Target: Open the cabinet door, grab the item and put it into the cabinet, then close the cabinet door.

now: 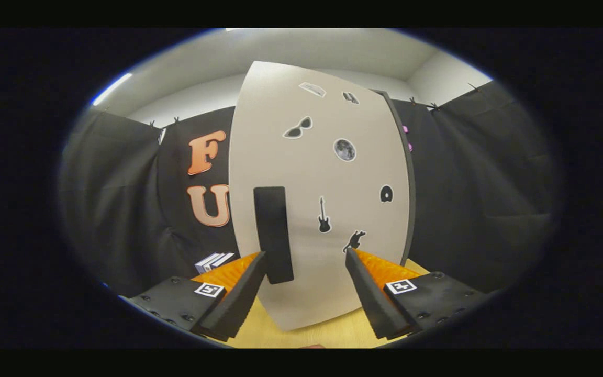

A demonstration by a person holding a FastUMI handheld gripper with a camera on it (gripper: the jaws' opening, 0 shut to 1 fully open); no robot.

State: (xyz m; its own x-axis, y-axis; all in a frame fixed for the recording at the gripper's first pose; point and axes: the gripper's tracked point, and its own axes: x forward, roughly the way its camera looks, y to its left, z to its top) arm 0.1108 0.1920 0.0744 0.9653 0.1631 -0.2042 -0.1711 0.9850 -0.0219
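A pale grey cabinet door point(322, 173) with several small black stickers stands shut right ahead of me. Its tall black handle point(273, 234) sits on the door's left side, just ahead of my left fingertip point(257, 262). My gripper point(305, 255) is open, fingers spread wide, with nothing between them. The handle's lower end reaches down beside the left finger, touching or nearly so; I cannot tell which. The right fingertip point(353, 256) is close to the door face near a small cat sticker point(354, 241).
The cabinet stands on a light wooden tabletop point(327, 335). A few white books or boxes point(213, 261) lie to the left of the cabinet, behind my left finger. Black cloth walls point(469, 199) close in on both sides.
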